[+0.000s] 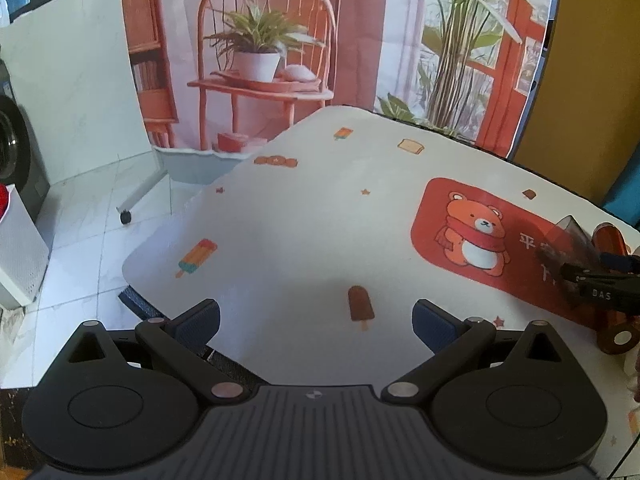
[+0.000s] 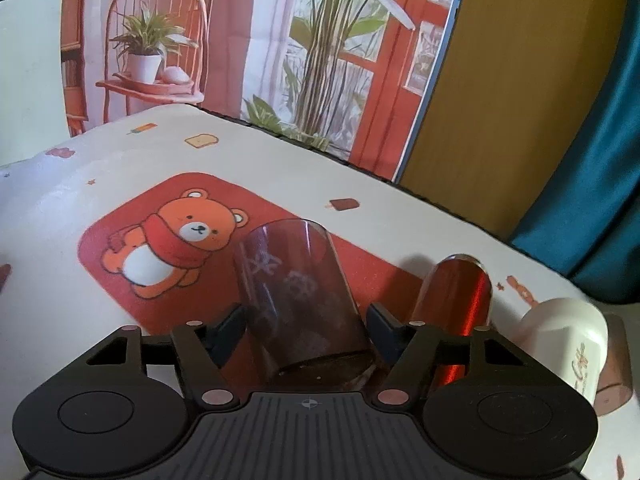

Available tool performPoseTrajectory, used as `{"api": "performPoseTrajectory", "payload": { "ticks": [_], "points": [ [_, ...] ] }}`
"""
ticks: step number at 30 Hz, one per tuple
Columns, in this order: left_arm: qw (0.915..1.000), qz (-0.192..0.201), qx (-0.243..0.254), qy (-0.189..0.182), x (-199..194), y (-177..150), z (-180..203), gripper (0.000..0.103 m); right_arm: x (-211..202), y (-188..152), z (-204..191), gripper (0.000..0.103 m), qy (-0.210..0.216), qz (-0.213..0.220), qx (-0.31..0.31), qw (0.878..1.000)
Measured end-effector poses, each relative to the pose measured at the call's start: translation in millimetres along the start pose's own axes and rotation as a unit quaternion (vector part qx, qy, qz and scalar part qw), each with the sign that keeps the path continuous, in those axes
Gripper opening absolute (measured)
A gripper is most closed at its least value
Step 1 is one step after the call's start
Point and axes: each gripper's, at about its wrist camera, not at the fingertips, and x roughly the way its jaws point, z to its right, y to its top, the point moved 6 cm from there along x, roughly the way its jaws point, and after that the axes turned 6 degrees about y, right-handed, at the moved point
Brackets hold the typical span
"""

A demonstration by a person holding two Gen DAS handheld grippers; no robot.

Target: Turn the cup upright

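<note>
Over the red bear mat (image 2: 120, 248) on the tabletop (image 2: 400, 216), the right claw (image 2: 306, 322) pinched the translucent cup (image 2: 296, 300), apparently tilted and not yet upright; righting and release remained. The left claw (image 1: 316, 322) hung spread and empty. A red can (image 2: 460, 304) and white mug (image 2: 568, 336) crowded the right side.

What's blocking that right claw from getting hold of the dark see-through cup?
Nothing visible. The right gripper already has the dark glass cup between its fingers. The red cup and white cup lie off to its right.
</note>
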Motion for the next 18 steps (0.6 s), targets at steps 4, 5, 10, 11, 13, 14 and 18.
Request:
{"api": "performPoseTrajectory", "payload": {
  "ticks": [4, 5, 10, 11, 13, 14, 18],
  "points": [
    [0.9998, -0.01, -0.018, 0.002, 7, -5, -7, 0.103, -9, -2, -24, 0.061, 0.05, -0.014, 0.013, 0.999],
    [0.9997, -0.011, -0.022, 0.004, 8, -6, -9, 0.103, -12, -3, -36, 0.061, 0.06, -0.018, 0.013, 0.998],
    [0.9995, -0.01, -0.031, 0.005, 9, -8, -15, 0.103, -15, 4, -92, 0.061, 0.11, -0.021, -0.007, 0.994],
    [0.9994, -0.011, -0.033, 0.005, 9, -8, -16, 0.103, -14, 6, -104, 0.061, 0.117, -0.02, -0.014, 0.993],
    [0.9991, -0.014, -0.04, 0.004, 8, -8, -21, 0.103, -13, 12, -125, 0.061, 0.132, -0.019, -0.02, 0.991],
    [0.9988, -0.015, -0.046, 0.004, 8, -9, -25, 0.103, -12, 15, -133, 0.061, 0.142, -0.021, -0.014, 0.99],
    [0.9976, -0.018, -0.066, 0.009, 9, -9, -37, 0.103, -13, 21, -153, 0.062, 0.175, -0.039, 0.023, 0.984]
  ]
}}
